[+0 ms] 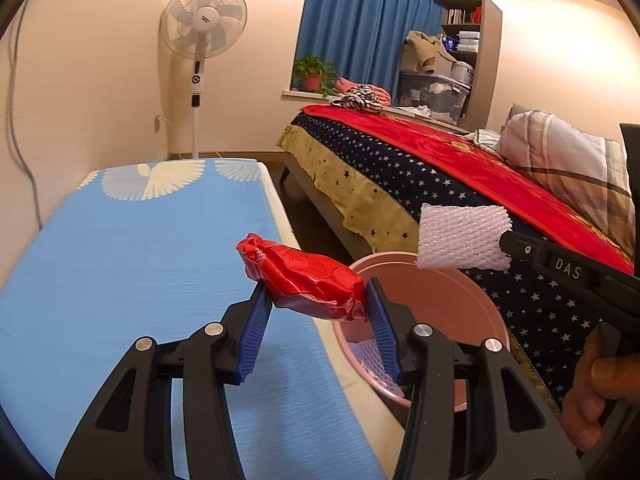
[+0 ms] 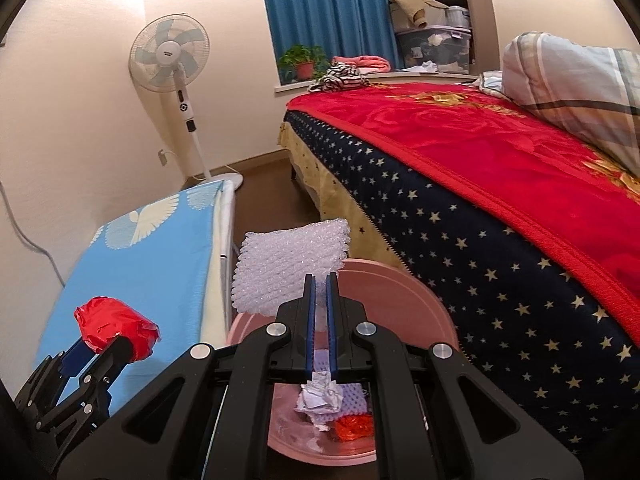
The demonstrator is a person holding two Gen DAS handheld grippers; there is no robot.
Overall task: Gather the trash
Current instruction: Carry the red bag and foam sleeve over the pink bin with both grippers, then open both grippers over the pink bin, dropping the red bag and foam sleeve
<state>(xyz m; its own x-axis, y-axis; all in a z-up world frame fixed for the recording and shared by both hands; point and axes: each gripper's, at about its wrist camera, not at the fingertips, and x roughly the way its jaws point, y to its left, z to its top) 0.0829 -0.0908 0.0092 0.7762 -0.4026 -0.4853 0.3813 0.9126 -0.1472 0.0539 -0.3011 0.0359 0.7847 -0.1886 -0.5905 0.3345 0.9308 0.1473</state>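
My left gripper (image 1: 316, 294) is shut on a crumpled red wrapper (image 1: 304, 278) and holds it over the right edge of the blue table (image 1: 120, 264), beside a pink bin (image 1: 452, 296). My right gripper (image 2: 321, 280) is shut on a white foam net (image 2: 288, 266) and holds it above the pink bin (image 2: 404, 292). The foam net also shows in the left wrist view (image 1: 460, 238), and the red wrapper in the right wrist view (image 2: 116, 328). In the bin lie crumpled white paper (image 2: 320, 398), a foam piece and an orange-red scrap (image 2: 354, 428).
A bed with a red blanket (image 2: 480, 152) and starred cover runs along the right, close to the bin. A standing fan (image 1: 202, 28) is by the far wall. A pillow (image 1: 568, 160) lies on the bed. Brown floor shows between table and bed.
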